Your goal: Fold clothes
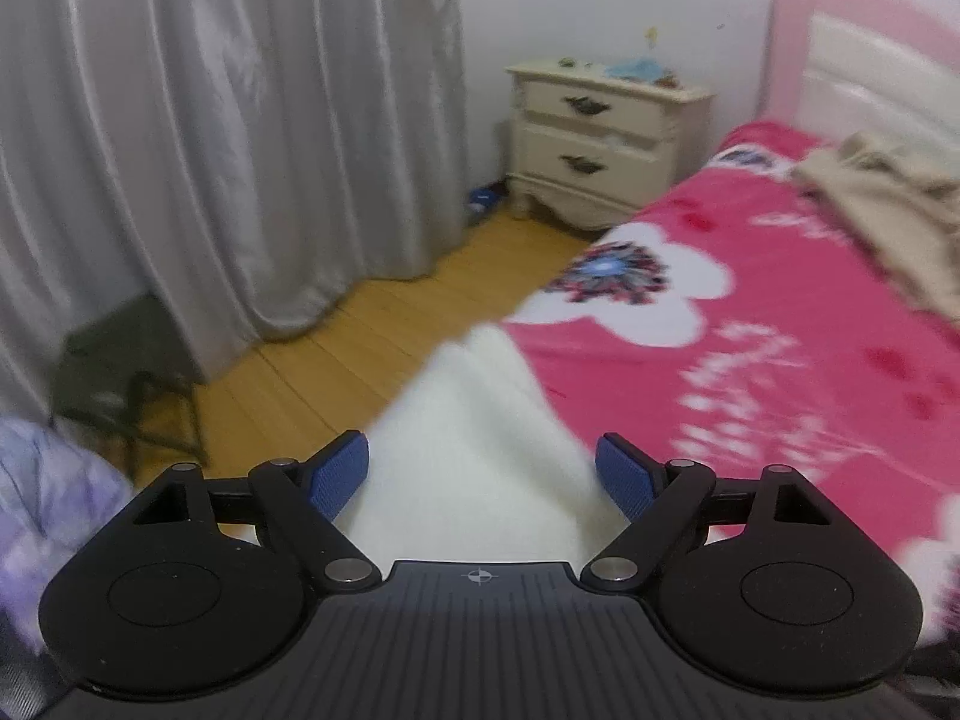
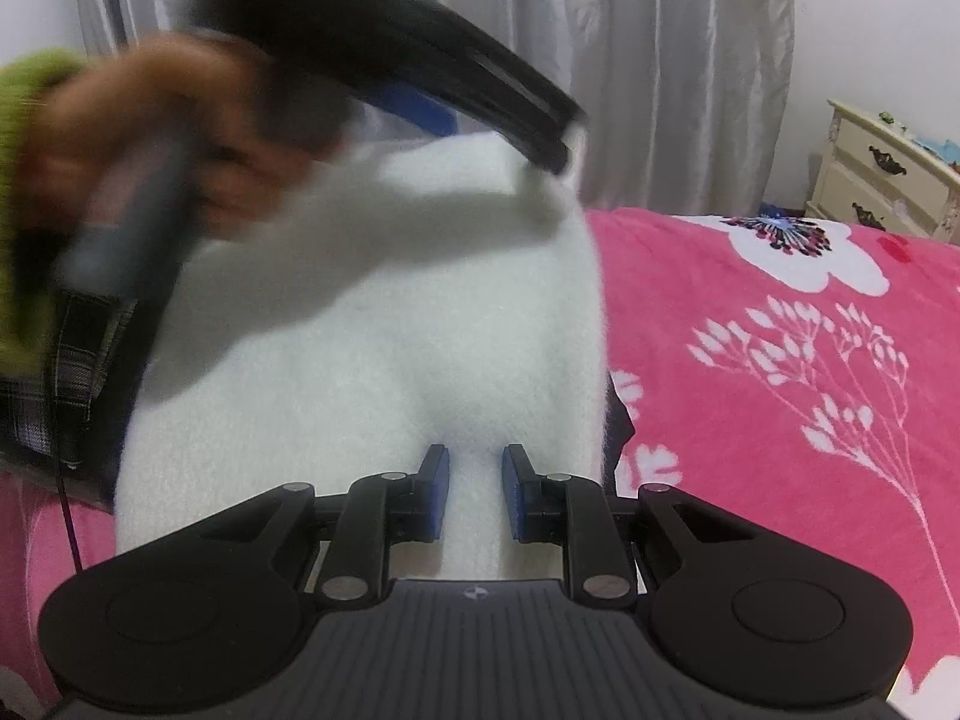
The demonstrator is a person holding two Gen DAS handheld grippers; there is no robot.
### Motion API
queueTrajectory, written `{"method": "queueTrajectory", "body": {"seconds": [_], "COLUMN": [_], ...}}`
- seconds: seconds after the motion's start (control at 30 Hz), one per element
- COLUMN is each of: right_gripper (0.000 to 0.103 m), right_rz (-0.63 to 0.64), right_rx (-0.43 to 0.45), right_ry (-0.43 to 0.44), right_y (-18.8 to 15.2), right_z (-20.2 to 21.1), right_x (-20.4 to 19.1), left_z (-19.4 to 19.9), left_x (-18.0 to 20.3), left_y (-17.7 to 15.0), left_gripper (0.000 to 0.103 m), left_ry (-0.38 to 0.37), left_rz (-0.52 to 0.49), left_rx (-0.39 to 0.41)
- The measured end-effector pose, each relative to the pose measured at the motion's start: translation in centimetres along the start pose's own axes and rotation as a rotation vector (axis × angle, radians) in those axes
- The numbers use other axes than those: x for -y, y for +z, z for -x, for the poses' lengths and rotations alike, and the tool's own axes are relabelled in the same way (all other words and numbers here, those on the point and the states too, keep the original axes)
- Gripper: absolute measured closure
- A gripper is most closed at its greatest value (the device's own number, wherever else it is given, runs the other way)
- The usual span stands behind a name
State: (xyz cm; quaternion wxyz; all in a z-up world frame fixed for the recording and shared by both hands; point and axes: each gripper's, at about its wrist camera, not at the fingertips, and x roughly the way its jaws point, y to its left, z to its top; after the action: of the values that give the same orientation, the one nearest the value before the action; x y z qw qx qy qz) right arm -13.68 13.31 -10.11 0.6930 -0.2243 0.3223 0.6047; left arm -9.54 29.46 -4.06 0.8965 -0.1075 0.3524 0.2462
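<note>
The right gripper (image 2: pixel 476 492) fingers are pinched on the white garment (image 2: pixel 390 312); the left gripper (image 1: pixel 483 474) fingers are spread, unpressed; the fold may be dragged off the bed (image 2: pixel 780 420) if slack is pulled.

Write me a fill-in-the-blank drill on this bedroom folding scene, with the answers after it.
1. The fluffy garment being folded is ____ in colour.
2. The right gripper is shut on the ____.
3. The nightstand beside the bed has ____ drawers.
4. The left gripper has its jaws ____.

Missing words: white; garment; two; open
</note>
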Motion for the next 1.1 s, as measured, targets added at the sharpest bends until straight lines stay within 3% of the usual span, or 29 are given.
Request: {"method": "queueTrajectory", "body": {"seconds": [0.07, 0.2, 0.3, 0.43, 0.53, 0.63, 0.8, 0.97, 1.03, 1.1], "right_gripper": [0.081, 0.081, 0.070, 0.062, 0.061, 0.058, 0.057, 0.055, 0.060, 0.082], "right_rz": [-0.033, -0.264, -0.484, -0.768, -0.970, -1.087, -1.161, -1.105, -1.064, -0.985], "right_rx": [-0.007, -0.009, -0.006, -0.006, 0.000, -0.001, -0.068, -0.033, -0.023, -0.003], "right_ry": [0.029, 0.164, 0.216, 0.298, 0.366, 0.413, 0.495, 0.543, 0.549, 0.518], "right_y": [0.3, 0.7, -1.1, -5.8, -9.3, -11.5, -12.7, -11.8, -11.4, -10.7], "right_z": [0.2, 2.5, 4.8, 5.6, 5.8, 4.5, 1.5, 0.7, 0.8, 1.5], "right_x": [0.7, 5.4, 9.4, 12.1, 13.8, 14.3, 13.9, 13.3, 13.0, 12.5], "left_z": [2.7, 5.7, 6.1, 5.3, 4.7, 3.9, 2.5, 2.0, 2.0, 2.1], "left_x": [0.9, 2.5, 3.9, 6.7, 9.5, 11.3, 14.0, 15.4, 15.8, 16.0], "left_y": [-1.4, -4.8, -7.2, -9.6, -10.8, -11.5, -12.8, -14.0, -14.2, -14.1], "left_gripper": [0.019, 0.018, 0.018, 0.018, 0.016, 0.016, 0.016, 0.017, 0.017, 0.017], "left_ry": [-0.079, -0.238, -0.317, -0.351, -0.334, -0.329, -0.276, -0.201, -0.185, -0.183], "left_rz": [-0.019, -0.149, -0.235, -0.396, -0.564, -0.679, -0.801, -0.890, -0.893, -0.874], "left_rx": [-0.019, -0.089, -0.139, -0.193, -0.170, -0.148, -0.112, -0.085, -0.078, -0.072]}}
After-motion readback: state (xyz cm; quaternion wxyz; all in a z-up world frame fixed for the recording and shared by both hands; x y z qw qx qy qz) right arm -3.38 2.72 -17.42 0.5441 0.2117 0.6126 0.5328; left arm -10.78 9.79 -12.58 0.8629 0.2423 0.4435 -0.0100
